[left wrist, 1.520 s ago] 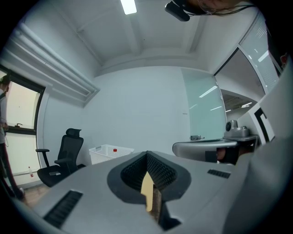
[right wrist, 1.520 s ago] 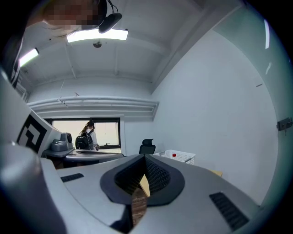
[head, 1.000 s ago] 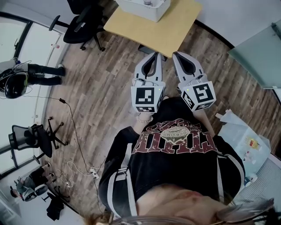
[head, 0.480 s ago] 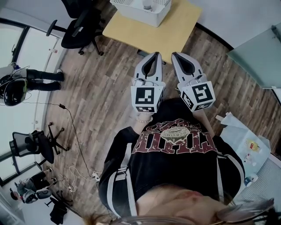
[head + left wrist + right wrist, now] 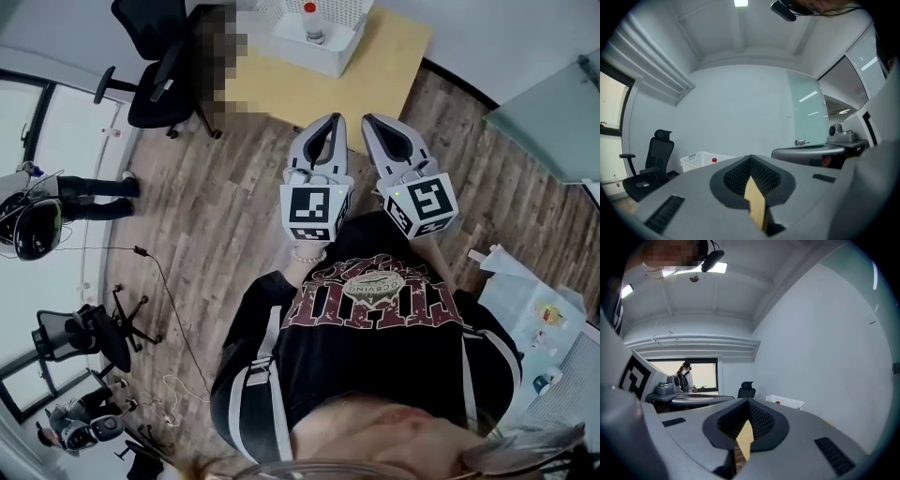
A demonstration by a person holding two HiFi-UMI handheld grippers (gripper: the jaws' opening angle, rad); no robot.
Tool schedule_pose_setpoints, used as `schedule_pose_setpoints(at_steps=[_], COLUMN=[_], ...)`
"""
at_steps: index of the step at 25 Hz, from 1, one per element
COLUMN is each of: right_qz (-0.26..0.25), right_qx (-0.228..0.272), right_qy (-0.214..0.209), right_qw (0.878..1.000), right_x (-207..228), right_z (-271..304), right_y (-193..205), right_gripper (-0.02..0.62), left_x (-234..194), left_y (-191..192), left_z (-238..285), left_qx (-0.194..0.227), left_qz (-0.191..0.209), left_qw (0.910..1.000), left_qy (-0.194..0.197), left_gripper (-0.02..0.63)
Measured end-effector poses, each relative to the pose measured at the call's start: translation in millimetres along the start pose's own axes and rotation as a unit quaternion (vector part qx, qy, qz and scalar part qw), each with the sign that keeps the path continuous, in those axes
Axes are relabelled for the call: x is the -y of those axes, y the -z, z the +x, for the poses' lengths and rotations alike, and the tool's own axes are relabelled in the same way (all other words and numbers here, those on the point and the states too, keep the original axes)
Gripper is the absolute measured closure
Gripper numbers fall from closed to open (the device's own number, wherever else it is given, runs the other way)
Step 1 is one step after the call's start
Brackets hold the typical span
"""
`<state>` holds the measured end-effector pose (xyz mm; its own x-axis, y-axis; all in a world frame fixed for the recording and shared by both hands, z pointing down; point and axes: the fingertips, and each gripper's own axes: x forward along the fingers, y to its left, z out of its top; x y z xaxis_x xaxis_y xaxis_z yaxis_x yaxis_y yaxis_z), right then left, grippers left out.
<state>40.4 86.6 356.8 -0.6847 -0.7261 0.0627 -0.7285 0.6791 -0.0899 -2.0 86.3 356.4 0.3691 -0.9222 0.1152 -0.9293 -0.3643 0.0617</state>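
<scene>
The left gripper point(image 5: 750, 158) has its jaws together at the tips, with nothing between them. The yellow sliver in the gap below the tips is probably the table point(image 5: 398, 66), though that view is too narrow to be sure. The right gripper point(image 5: 748, 401) is likewise closed and empty.

In the head view both are held out before the person's chest, side by side, near each other but apart. Their tips point at the table's near edge from over the floor point(image 5: 234, 178), and neither touches anything.

On the table stands a white basket point(image 5: 323, 54). In it is an upright bottle point(image 5: 310, 21) with a red cap. Basket and bottle lie well ahead of both tips. A chair point(image 5: 159, 70) stands left of the table.

To carry the pair well, I judge it best to hold them level and parallel and leave the gap between them so they do not knock. The tips should stay above the table's height, so that they clear its edge and do not strike it.
</scene>
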Motion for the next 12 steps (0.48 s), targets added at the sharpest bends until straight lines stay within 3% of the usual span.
schedule_pose_setpoints(at_steps=[12], right_qz=[0.002], right_qx=[-0.007], right_qy=[0.030], right_qw=[1.000], right_x=[8], right_z=[41], right_y=[2], right_gripper=[0.578], left_x=[-35], left_y=[0], left_z=[25], left_qx=[-0.005], left_qz=[-0.006], left_qw=[0.9996], left_qy=[0.028], left_gripper=[0.560])
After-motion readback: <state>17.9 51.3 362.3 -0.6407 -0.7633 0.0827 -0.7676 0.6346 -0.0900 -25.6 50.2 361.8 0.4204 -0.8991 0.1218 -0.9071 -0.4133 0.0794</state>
